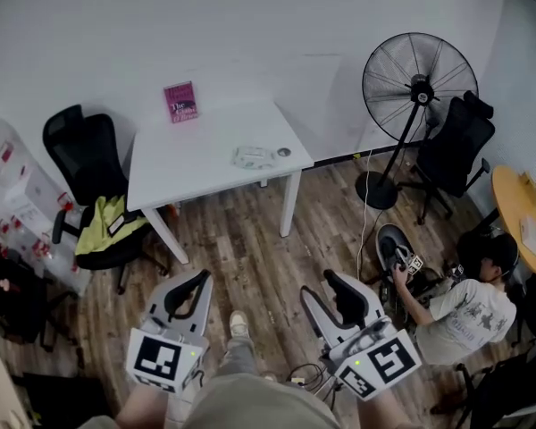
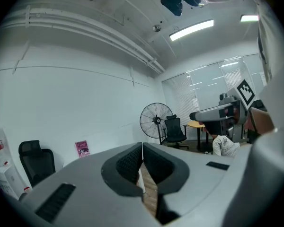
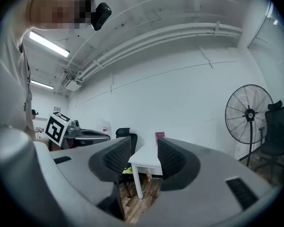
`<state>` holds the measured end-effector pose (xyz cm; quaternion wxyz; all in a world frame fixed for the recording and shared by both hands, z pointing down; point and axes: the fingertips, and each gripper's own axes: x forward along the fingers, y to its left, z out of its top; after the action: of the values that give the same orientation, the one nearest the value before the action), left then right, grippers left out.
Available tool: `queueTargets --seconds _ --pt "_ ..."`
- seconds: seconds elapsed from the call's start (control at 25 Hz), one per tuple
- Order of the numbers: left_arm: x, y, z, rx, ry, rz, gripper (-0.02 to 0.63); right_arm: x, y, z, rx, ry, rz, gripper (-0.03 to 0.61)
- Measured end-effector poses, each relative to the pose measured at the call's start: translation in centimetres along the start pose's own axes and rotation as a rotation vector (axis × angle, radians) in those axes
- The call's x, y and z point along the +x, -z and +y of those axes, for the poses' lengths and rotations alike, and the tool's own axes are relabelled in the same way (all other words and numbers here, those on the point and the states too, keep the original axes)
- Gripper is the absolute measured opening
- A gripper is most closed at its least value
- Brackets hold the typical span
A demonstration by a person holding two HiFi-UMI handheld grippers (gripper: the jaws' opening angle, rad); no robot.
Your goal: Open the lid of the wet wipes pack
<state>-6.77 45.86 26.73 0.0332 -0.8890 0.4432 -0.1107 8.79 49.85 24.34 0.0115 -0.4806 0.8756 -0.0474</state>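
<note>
The wet wipes pack [image 1: 255, 156] lies flat on the white table [image 1: 188, 159] near its right end, well ahead of both grippers. Beside it sits a small round thing [image 1: 284, 152]. My left gripper [image 1: 200, 280] hangs low at the left over the wooden floor; in the left gripper view its jaws [image 2: 142, 148] meet with nothing between them. At the right my right gripper [image 1: 329, 282] is open and empty. Through its gap [image 3: 144, 150] the right gripper view shows the table [image 3: 146, 157] some way off; the pack is not visible there.
A pink book [image 1: 180, 102] stands at the table's back edge. Black chairs [image 1: 94, 164] stand at the left, one with a yellow vest. At the right are a floor fan [image 1: 417, 83], another chair [image 1: 451, 150], a person [image 1: 464, 307] sitting on the floor, and cables.
</note>
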Motion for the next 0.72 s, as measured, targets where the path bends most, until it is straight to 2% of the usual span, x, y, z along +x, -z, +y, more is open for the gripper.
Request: queueTargets --seconds 0.48,0.72 --pt "11.1 0.4 9.8 -0.026 0.046 0.020 0.025 13.6 0.3 -5.6 -0.021 0.013 0.102 0.175" --pt "16.6 0.7 15.4 -0.020 0.100 0.028 0.025 21.3 -1.3 -9.4 -0.029 0.080 0.076 0.174"
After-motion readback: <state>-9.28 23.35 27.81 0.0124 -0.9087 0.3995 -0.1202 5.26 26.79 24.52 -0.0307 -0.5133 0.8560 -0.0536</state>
